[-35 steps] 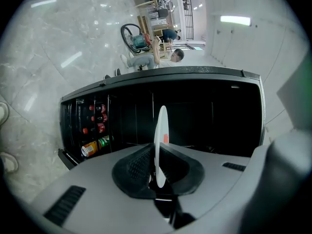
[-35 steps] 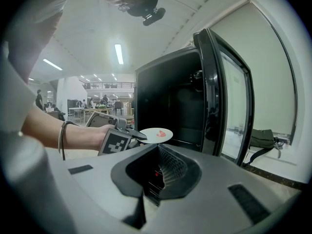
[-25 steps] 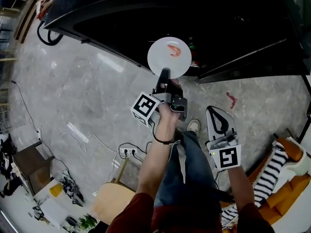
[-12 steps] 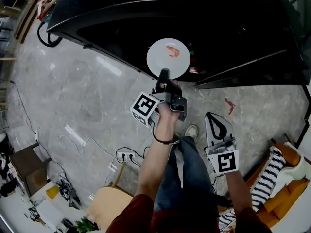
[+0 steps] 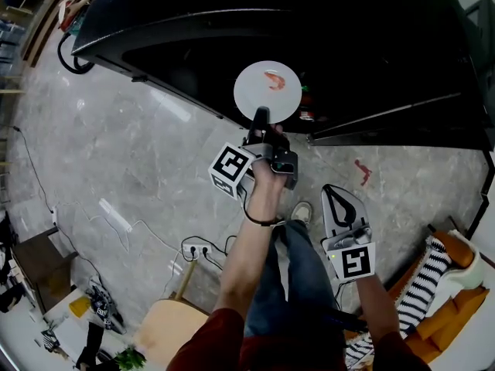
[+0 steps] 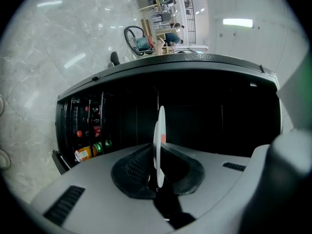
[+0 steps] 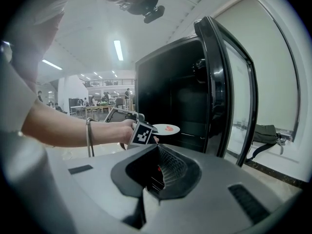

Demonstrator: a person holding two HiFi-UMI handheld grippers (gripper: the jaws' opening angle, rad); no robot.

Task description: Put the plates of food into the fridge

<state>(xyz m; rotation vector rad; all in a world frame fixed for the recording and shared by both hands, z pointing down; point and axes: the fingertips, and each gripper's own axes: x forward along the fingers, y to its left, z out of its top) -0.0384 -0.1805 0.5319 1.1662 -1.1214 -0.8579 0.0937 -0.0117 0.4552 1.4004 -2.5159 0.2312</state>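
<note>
While the one round white plate (image 5: 267, 91), bearing a single pink piece of food (image 5: 273, 80), sits level at the open front of the tall black fridge (image 5: 371, 45), the left gripper (image 5: 261, 117) clamps its near rim, forearm stretched forward. The right gripper (image 5: 335, 189) hangs lower beside the leg, jaws pressed together, empty.

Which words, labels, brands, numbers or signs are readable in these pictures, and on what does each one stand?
No text is readable anywhere.
The marker cube of the left tool: a black-and-white square pattern only, no letters.
The marker cube of the right tool: the same.
The orange can and other containers in the fridge: labels too small to read.
The plate: no print.
</note>
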